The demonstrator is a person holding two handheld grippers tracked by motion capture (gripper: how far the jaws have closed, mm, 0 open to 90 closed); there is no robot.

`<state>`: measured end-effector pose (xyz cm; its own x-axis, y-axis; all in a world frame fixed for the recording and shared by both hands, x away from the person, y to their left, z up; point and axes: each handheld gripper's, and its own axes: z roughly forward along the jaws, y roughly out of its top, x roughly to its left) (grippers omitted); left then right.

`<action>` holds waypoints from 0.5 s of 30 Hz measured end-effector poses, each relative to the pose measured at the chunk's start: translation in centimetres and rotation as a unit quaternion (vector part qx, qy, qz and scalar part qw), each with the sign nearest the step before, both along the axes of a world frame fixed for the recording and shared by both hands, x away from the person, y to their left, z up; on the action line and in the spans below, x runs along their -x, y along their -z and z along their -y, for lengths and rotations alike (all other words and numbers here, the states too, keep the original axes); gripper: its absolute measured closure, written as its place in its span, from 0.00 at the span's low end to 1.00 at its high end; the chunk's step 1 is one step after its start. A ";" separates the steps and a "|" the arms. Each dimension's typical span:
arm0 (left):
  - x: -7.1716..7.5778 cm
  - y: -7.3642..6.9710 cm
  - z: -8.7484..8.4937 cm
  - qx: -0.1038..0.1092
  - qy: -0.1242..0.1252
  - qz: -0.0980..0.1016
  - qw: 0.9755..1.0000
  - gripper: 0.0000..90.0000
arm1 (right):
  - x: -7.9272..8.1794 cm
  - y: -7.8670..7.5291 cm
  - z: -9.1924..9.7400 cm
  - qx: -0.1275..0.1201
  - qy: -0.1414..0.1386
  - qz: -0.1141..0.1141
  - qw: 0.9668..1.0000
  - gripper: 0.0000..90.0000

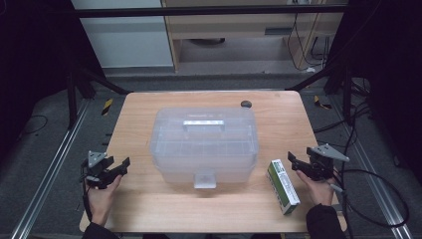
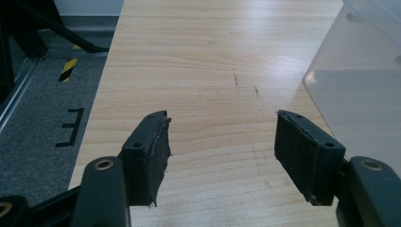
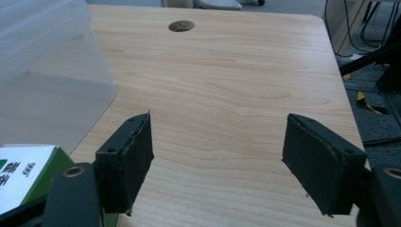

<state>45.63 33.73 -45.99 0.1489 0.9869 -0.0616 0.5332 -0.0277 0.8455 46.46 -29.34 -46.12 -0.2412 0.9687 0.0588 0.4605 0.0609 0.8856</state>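
Observation:
A translucent plastic box [image 1: 204, 144] with a lid handle and a front latch stands shut in the middle of the wooden table [image 1: 149, 204]. A green and white carton [image 1: 282, 186] lies flat to its right, near the front edge. My left gripper [image 1: 118, 167] hovers at the table's left edge, open, with bare wood between its jaws [image 2: 222, 137]; the box's wall [image 2: 359, 90] is to its right. My right gripper [image 1: 293, 162] is open just right of the carton [image 3: 21, 170], nothing between its jaws [image 3: 217, 151]. The box's corner [image 3: 47, 66] lies ahead on the left.
A small dark round hole [image 1: 245, 104] sits near the table's far edge, also seen from the right gripper [image 3: 181, 25]. Grey floor with rails and yellow-black tape flanks the table. Cables trail on the right. Bare wood lies in front of the box.

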 end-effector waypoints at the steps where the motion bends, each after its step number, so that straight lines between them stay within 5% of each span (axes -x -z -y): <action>1: 0.1 -0.1 0.0 0.001 0.002 0.001 1.000 0.39 | 0.0 0.0 0.0 0.005 -0.002 0.000 1.000 0.27; 7: 0.4 -0.5 -0.3 0.018 0.012 0.014 1.000 0.38 | 0.0 0.3 -0.1 0.013 -0.003 0.003 1.000 0.26; 15: 0.5 -0.9 -0.1 0.009 0.032 0.014 0.999 0.36 | -0.1 1.0 0.3 0.015 0.008 -0.004 1.000 0.23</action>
